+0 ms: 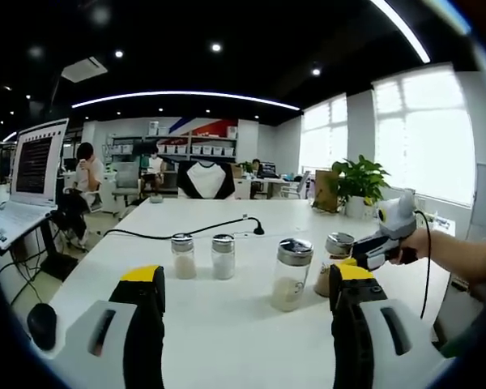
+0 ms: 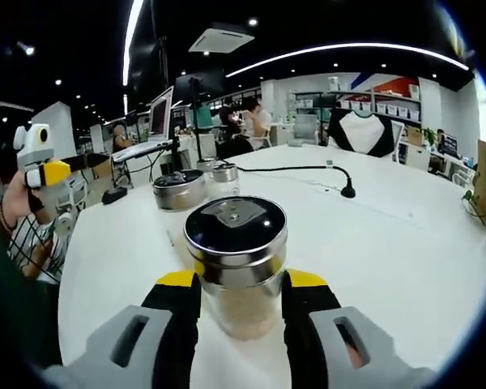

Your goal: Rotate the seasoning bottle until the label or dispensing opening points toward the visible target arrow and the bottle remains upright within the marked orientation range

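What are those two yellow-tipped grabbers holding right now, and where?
The right hand-held gripper clamps a glass seasoning bottle with a metal lid around its body, below the lid. The left hand-held gripper holds nothing.

Daylight floods through the windows at the right of the left gripper view, blown out to white. Ceiling strip lights and spotlights add glare against a dark ceiling. The white table is evenly bright with faint shadows. Fisheye bending curves straight lines; the right gripper view's near jaws look soft.
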{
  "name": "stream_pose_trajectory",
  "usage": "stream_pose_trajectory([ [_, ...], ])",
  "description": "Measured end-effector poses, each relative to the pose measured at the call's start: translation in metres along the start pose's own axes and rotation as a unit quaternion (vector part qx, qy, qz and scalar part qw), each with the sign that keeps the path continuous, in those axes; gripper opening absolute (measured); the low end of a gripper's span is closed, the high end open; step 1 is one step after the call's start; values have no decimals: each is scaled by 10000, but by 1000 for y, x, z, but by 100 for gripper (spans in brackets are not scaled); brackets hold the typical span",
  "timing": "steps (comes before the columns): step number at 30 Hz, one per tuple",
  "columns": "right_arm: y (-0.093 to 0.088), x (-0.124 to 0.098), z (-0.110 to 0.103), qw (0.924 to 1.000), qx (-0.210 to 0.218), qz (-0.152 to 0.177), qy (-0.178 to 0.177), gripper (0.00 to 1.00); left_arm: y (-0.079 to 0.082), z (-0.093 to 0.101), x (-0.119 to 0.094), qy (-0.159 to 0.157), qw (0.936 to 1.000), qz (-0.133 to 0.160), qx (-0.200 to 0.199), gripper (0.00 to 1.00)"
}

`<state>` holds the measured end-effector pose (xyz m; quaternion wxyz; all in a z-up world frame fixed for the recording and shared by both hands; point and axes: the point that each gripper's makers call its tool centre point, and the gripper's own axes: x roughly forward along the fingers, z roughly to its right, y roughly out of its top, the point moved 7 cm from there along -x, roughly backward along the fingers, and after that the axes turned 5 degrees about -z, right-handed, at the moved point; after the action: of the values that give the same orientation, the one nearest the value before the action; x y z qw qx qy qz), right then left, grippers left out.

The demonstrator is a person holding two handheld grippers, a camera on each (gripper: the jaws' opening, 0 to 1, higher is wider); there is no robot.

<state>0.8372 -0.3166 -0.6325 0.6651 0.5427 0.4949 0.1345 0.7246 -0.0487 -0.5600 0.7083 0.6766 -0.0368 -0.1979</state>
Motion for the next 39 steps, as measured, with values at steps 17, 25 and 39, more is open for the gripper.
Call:
stream_pose_trajectory([
  [17, -1, -2, 1, 9994, -152, -120, 300, 38, 0, -5, -3, 83, 9999, -14, -57, 87],
  [25, 2, -4, 0, 9990, 309, 228, 240, 49, -1, -4, -1, 57, 10000, -49, -55, 87],
  [39, -6, -11, -16, 9921, 1069, 365, -540, 57, -2, -4, 2, 10, 9999, -83, -115, 87],
])
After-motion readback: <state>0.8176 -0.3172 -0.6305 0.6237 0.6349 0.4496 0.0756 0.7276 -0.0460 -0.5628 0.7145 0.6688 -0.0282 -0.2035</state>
